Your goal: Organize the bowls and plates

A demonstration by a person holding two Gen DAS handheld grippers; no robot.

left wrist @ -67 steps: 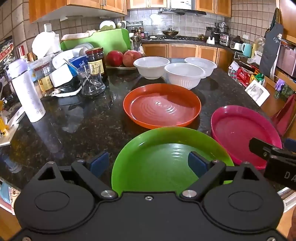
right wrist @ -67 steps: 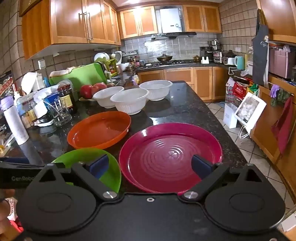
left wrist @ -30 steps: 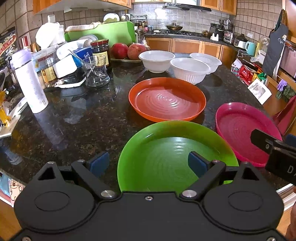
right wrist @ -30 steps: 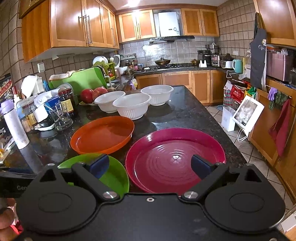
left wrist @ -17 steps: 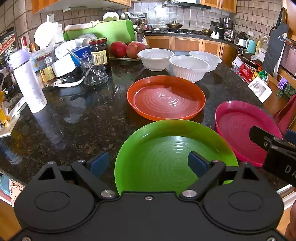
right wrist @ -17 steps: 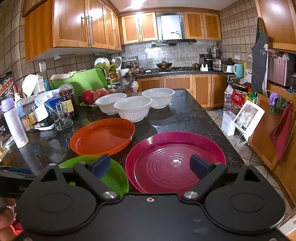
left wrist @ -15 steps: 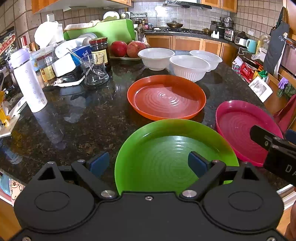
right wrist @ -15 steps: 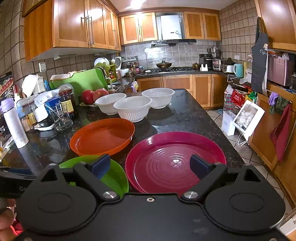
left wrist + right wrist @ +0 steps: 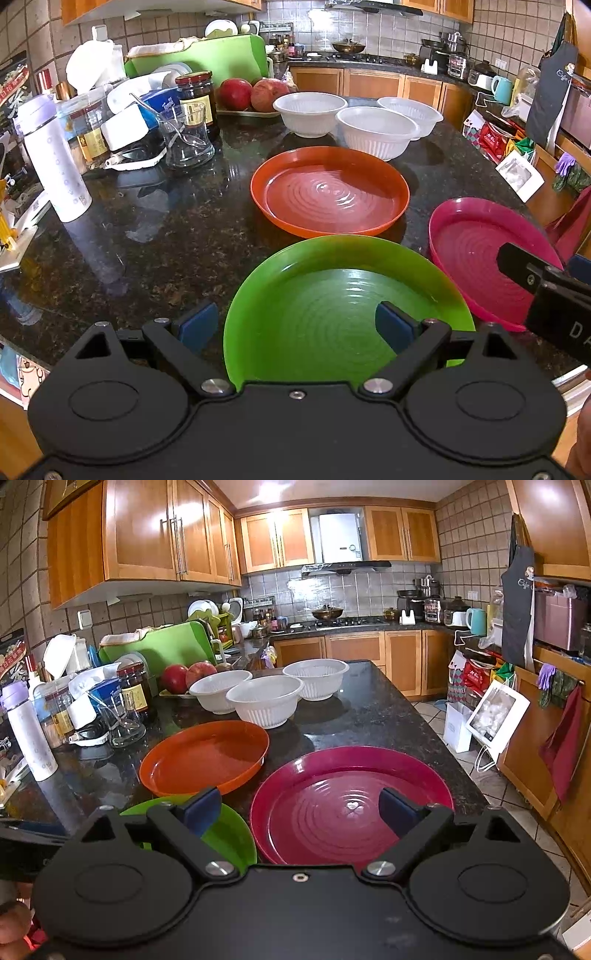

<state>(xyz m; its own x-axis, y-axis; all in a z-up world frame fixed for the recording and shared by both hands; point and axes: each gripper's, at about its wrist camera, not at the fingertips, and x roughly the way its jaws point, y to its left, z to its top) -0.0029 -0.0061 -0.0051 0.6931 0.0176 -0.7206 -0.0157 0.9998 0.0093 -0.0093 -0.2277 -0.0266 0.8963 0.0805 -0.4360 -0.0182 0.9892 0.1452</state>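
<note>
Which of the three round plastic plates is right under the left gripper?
The green round plastic plate: the open left gripper hangs over its near edge. The orange plate lies farther back, the magenta plate to the right.

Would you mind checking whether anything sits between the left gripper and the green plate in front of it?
Nothing visible does. The left gripper is open just above the near part of the green plate, with only bare plate between its fingers. The orange plate lies beyond.

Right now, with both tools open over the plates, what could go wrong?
The green plate sits at the counter's near edge; a clumsy pinch by the left tool might tip it off. The magenta plate lies near the counter's right edge under the right tool. Sliding either plate forward could bump the orange plate.
</note>
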